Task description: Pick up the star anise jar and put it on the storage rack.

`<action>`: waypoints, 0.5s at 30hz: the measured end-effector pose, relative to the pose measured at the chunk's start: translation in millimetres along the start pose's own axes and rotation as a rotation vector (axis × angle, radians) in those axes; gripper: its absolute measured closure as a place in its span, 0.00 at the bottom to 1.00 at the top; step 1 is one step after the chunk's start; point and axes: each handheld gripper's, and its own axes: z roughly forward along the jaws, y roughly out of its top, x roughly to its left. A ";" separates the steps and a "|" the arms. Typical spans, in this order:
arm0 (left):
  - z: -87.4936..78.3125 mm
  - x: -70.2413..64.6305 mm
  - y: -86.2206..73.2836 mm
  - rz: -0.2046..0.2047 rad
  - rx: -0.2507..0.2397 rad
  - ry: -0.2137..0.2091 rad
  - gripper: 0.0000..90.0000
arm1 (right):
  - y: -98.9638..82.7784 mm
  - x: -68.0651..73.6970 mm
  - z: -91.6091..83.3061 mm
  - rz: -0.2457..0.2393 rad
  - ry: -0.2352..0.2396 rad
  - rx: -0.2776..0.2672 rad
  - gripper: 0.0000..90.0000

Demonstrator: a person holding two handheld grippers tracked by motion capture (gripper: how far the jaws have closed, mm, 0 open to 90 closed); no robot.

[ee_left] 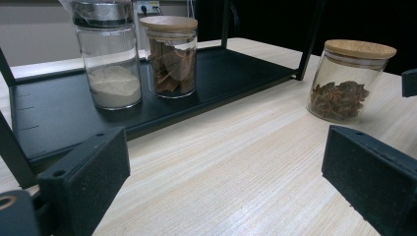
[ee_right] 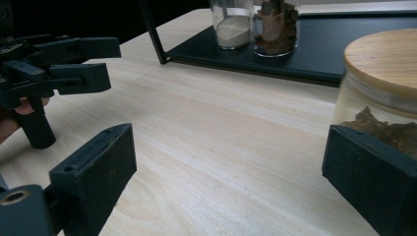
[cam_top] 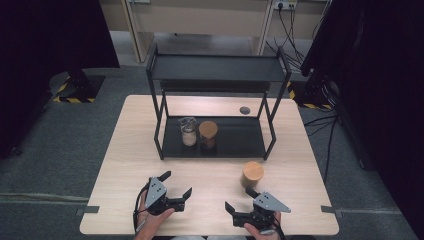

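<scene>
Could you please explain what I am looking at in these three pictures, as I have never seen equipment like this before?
A person sits at a wooden table holding a hand-operated, two-jaw tool in each hand: the left gripper and the right gripper. One picture looks down from above; the other two come from cameras riding on each gripper, looking along its black jaws. Both grippers are open and hold nothing. On the table stands a black two-tier rack, with a jar of white powder and a wooden-lidded jar of brown bark-like pieces on its lower shelf. A third wooden-lidded jar of brown spice stands on the table, nearest the right gripper.
</scene>
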 end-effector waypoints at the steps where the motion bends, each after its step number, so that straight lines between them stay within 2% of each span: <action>1: 0.1 0.0 0.0 0.000 0.000 0.000 0.04 | 0.0 -0.9 -0.8 0.000 -0.004 -0.001 0.07; 15: 0.0 0.0 0.0 0.000 0.000 0.000 0.04 | -1.6 -9.2 -8.1 0.012 -0.048 -0.008 0.07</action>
